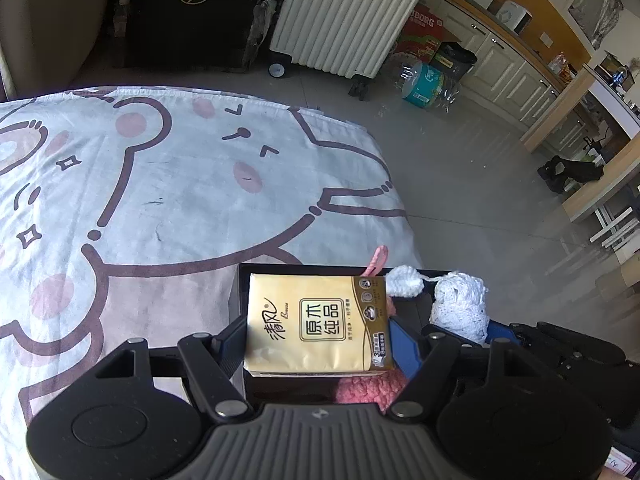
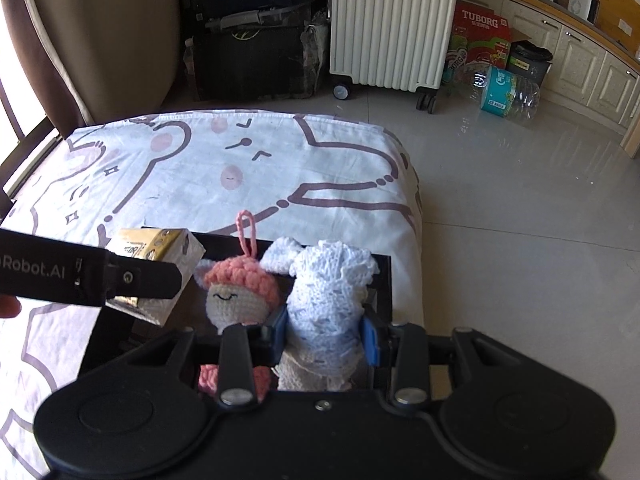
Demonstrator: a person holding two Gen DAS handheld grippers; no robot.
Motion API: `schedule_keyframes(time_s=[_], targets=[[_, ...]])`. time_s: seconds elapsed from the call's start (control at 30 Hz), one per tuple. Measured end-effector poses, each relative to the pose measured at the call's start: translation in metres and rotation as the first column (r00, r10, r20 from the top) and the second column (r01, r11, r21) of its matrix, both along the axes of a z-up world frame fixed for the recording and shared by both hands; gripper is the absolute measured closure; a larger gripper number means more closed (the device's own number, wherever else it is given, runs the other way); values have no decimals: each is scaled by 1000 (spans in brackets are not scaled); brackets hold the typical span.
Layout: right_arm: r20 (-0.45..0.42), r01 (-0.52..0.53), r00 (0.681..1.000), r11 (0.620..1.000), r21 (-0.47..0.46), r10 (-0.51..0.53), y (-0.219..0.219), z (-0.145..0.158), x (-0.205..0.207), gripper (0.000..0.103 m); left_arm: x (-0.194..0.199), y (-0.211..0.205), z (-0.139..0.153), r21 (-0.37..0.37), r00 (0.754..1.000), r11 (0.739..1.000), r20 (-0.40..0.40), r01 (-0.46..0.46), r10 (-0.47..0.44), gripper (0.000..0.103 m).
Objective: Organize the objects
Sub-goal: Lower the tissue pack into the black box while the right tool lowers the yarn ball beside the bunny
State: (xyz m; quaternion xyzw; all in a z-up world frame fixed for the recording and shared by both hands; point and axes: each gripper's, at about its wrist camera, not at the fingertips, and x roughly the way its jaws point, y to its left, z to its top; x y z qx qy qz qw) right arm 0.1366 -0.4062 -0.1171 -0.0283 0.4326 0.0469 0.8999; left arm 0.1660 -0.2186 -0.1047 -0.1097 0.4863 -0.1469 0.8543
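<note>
The left gripper is holding a gold tissue pack between its fingers, narrowed onto the pack's two sides, with the pack's long axis running away from the camera. It is hanging over the left part of a black box that is sitting on the bed, low in the frame; from the right wrist view the pack is showing at the left, tilted, above the box's left corner.

The right gripper is closing its blue-padded fingers on a white crocheted doll, which is standing upright in the right part of the box. A pink-hatted crocheted doll is sitting just to the left of the white one, touching it, its pink loop pointing up.

Judging by this, the move ahead turns on the gap at the box's left: the pack is lying directly above it, beside the pink doll, so the left hand seems the nearer one for lowering it in. The box floor below the pack is hidden, so whether room remains is unclear.
</note>
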Motion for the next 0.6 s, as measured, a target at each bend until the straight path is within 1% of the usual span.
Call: schedule_keyframes(time_s=[0.1, 0.23, 0.33, 0.4, 0.47, 0.57, 0.6], targets=[[-4, 2, 1000, 1000, 0, -2, -1, -3, 3, 65, 2, -3, -4, -16, 1000, 1000, -9, 11, -11, 30], [-6, -6, 1000, 1000, -9, 6, 1, -6, 5, 65, 3, -2, -9, -6, 1000, 1000, -24, 5, -5, 28], [-9, -8, 1000, 1000, -5, 8, -1, -7, 6, 65, 5, 1, -8, -27, 999, 1000, -31, 9, -10, 25], [-11, -5, 1000, 1000, -2, 5, -1, -9, 6, 65, 5, 2, -5, -32, 1000, 999, -20, 12, -13, 22], [-14, 2, 1000, 1000, 4, -2, -3, -11, 7, 64, 3, 1, -1, -12, 1000, 1000, 2, 17, -17, 22], [-17, 14, 1000, 1000, 18, -13, -7, -12, 7, 65, 1, -1, 5, 43, 999, 999, 38, 28, -30, 26], [-18, 16, 1000, 1000, 23, -16, -7, -12, 8, 65, 1, 0, 5, 51, 999, 998, 43, 32, -34, 33]])
